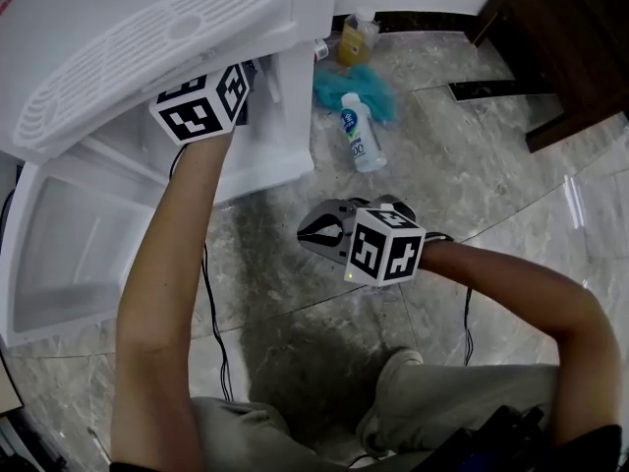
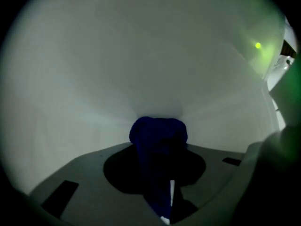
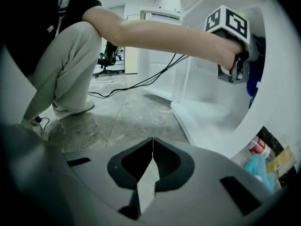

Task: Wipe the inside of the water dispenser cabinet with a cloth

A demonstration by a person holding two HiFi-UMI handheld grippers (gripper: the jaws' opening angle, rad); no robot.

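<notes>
The white water dispenser cabinet stands open on the floor, its door swung out at the lower left. My left gripper reaches inside the cabinet, and only its marker cube shows from above. It is shut on a dark blue cloth, bunched at the jaw tips against the pale inner wall. My right gripper hovers over the floor in front of the cabinet, angled down. Its jaws are shut with nothing between them.
A white bottle lies on a teal rag right of the cabinet, with a yellow bottle behind. Dark wooden furniture stands at the upper right. A black cable runs over the marble floor. A slotted white tray tops the dispenser.
</notes>
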